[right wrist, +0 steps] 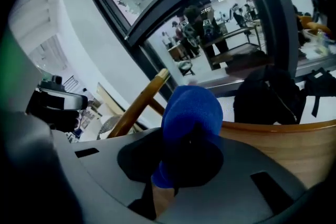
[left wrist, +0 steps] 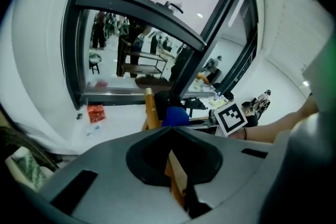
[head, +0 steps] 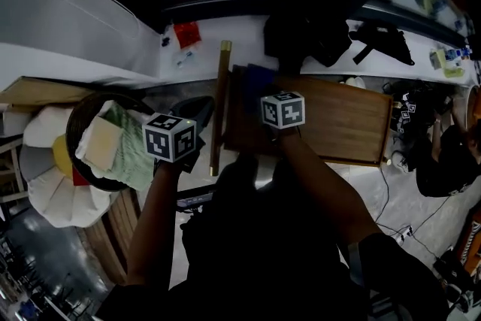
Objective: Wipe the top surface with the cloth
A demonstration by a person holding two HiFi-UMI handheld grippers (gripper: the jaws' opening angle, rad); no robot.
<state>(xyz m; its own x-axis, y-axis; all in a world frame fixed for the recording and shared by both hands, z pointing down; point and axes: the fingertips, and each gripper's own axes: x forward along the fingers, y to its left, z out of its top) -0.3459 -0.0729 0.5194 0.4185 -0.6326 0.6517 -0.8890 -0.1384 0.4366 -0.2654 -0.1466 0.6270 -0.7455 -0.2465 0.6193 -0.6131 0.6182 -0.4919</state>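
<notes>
A wooden top [head: 342, 120] lies ahead of me, with a wooden rail [head: 220, 105] along its left side. My right gripper [head: 263, 90] is at the top's far left corner, shut on a blue cloth [head: 255, 79]. In the right gripper view the cloth [right wrist: 191, 113] bulges out of the closed jaws of the right gripper [right wrist: 181, 168] above the wood [right wrist: 294, 144]. My left gripper [head: 198, 112] sits at the rail. The left gripper view shows the left gripper [left wrist: 176, 168] closed on a thin wooden edge [left wrist: 177, 178], with the cloth [left wrist: 176, 115] beyond.
A dark basket [head: 73, 133] with green and white cloths stands at the left over a white cushion [head: 45, 195]. A black bag [head: 308, 34] and a red packet [head: 187, 34] lie beyond the top. A person [head: 443, 154] sits at the right.
</notes>
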